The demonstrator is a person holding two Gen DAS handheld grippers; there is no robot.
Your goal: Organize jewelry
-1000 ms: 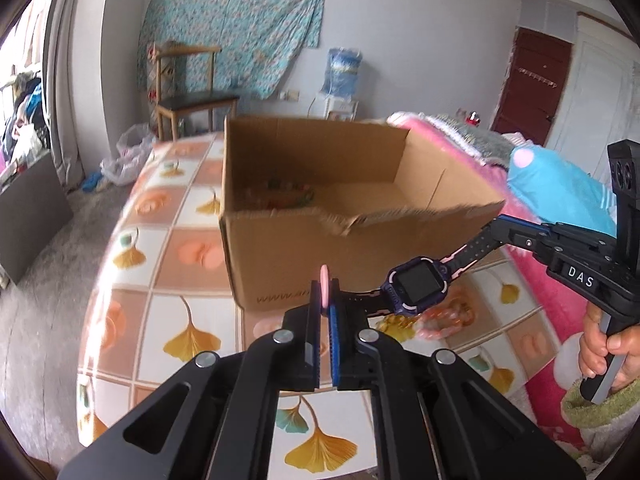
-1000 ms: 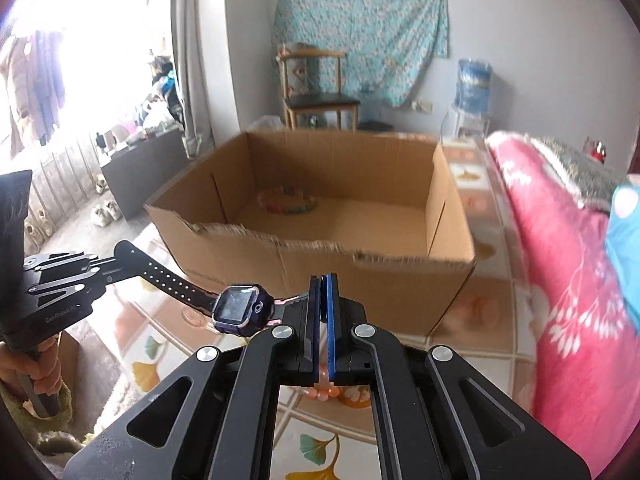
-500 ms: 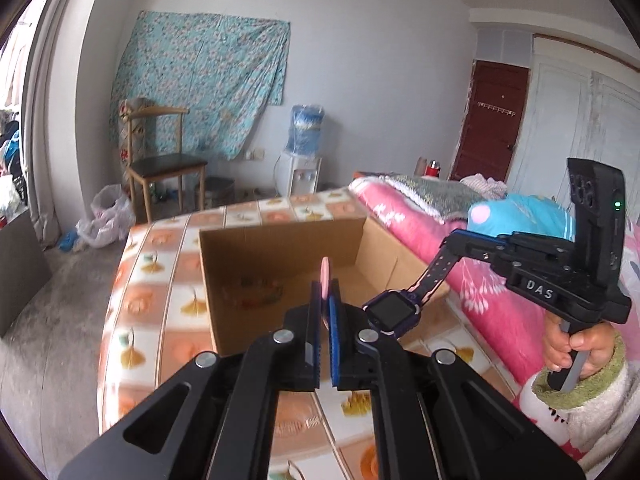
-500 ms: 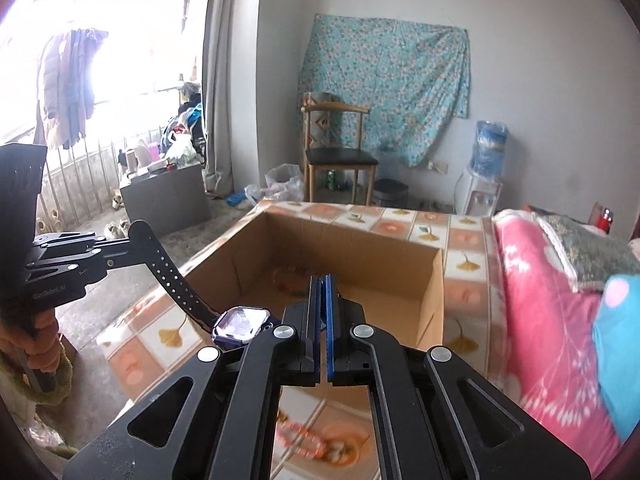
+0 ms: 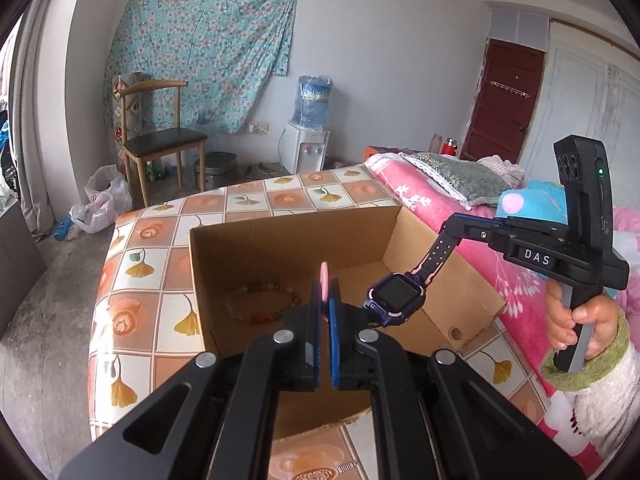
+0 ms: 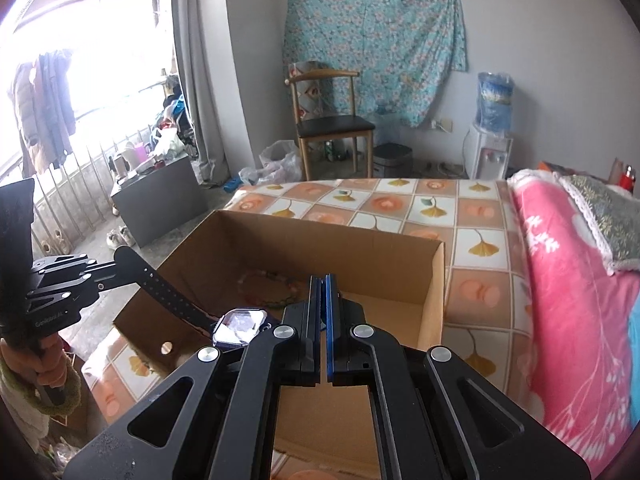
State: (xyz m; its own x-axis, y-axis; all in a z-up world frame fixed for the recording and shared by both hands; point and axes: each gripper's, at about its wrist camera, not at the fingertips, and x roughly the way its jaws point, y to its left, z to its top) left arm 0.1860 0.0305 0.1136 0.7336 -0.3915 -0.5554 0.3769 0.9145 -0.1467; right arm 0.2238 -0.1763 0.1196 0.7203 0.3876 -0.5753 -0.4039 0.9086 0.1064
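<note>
A purple smartwatch (image 5: 394, 294) (image 6: 239, 326) hangs by its strap between both grippers, over the open cardboard box (image 5: 288, 232) (image 6: 434, 292). My left gripper (image 5: 325, 300) (image 6: 120, 260) is shut on one strap end, whose pink tip pokes up between the pads. The right gripper (image 6: 323, 294) (image 5: 449, 227) is shut on the other strap end; in its own view the fingers hide that end. A beaded bracelet (image 5: 262, 300) (image 6: 272, 290) lies on the box floor.
The box stands on a table with a ginkgo-tile cloth (image 5: 136, 264) (image 6: 480, 248). A bed with a pink blanket (image 6: 568, 280) runs along the right. A person's hands hold both handles. A chair (image 5: 160, 144) and water dispenser (image 5: 306, 148) stand by the far wall.
Both grippers have risen and moved forward with the watch, from in front of the box's near wall to above its opening. The grips on the strap are unchanged.
</note>
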